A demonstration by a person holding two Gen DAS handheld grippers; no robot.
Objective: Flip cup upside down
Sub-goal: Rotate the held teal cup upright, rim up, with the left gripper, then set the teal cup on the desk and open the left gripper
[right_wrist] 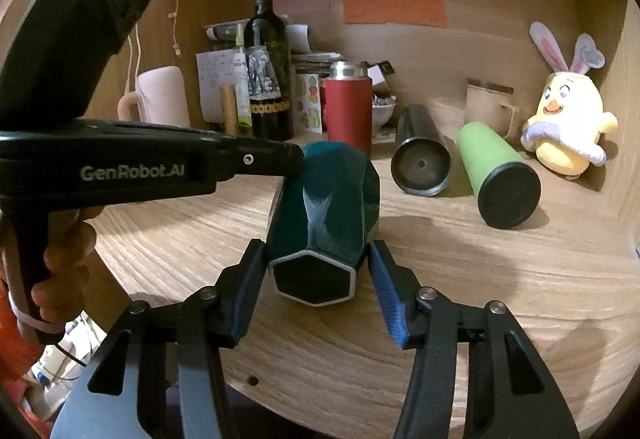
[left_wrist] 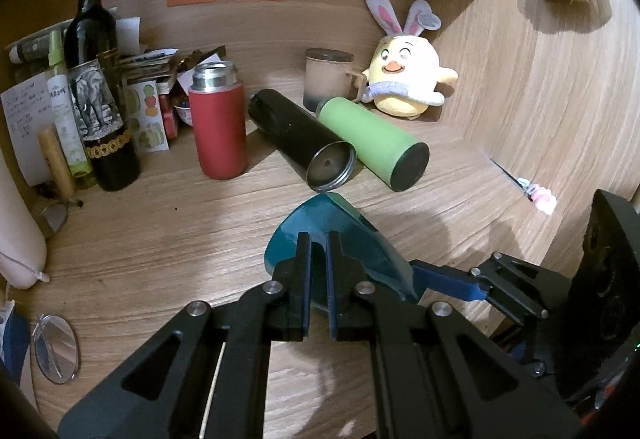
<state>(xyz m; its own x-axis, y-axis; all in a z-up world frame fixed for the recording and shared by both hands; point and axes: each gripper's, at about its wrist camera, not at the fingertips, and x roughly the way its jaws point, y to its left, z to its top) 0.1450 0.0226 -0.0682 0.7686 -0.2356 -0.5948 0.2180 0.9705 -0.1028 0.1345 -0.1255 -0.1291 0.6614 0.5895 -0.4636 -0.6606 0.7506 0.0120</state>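
Note:
A dark teal faceted cup (right_wrist: 328,207) is held tilted on its side above the wooden desk, its hexagonal base toward the right wrist camera. My left gripper (left_wrist: 318,239) is shut on the cup's rim wall (left_wrist: 344,231); in the right wrist view it comes in from the left and meets the cup's far end (right_wrist: 296,159). My right gripper (right_wrist: 318,263) straddles the cup's base end, one finger on each side, close to its walls; whether they touch it is unclear. Its blue finger (left_wrist: 448,279) shows in the left wrist view.
On the desk behind stand a red flask (left_wrist: 218,127), a wine bottle (left_wrist: 96,79) and a lidded mug (left_wrist: 328,77). A black flask (left_wrist: 300,143) and a green flask (left_wrist: 372,143) lie on their sides. A yellow plush (left_wrist: 404,79) sits in the corner. A round mirror (left_wrist: 54,349) lies left.

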